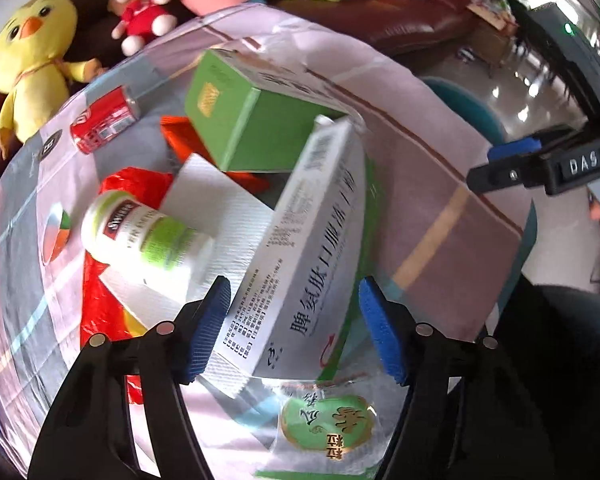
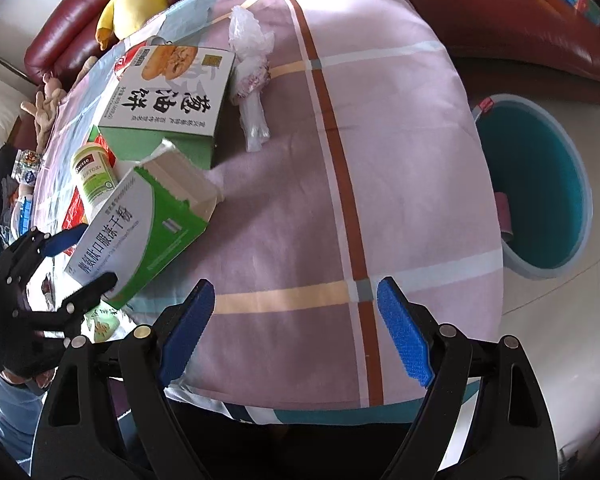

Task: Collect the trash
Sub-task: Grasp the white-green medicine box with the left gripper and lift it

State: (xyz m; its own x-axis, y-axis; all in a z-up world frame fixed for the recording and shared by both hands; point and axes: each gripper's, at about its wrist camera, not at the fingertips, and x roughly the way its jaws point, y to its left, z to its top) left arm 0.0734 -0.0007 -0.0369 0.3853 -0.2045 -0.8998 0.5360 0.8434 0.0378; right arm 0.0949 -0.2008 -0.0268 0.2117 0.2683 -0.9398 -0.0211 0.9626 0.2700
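Observation:
My left gripper [image 1: 296, 328] is open, its blue pads on either side of a white and green medicine box [image 1: 304, 248], not pressing it; the box also shows in the right wrist view [image 2: 140, 224], its flap open. Beside it lie a white and green Swisse bottle [image 1: 140, 232], a white tissue [image 1: 212, 208], a green biscuit box [image 1: 252, 120], a red can [image 1: 104, 118], a red plastic bag [image 1: 100, 312] and a clear wrapper with a green label [image 1: 328, 424]. My right gripper [image 2: 296, 332] is open and empty above bare tablecloth. A crumpled clear plastic bag [image 2: 252, 72] lies past the biscuit box [image 2: 172, 96].
The table wears a pink plaid cloth [image 2: 340, 160]. A teal bin [image 2: 540, 184] stands on the floor to the table's right. A yellow chick plush [image 1: 32, 64] and a teddy bear [image 1: 140, 8] sit on the dark red sofa [image 1: 400, 20] behind.

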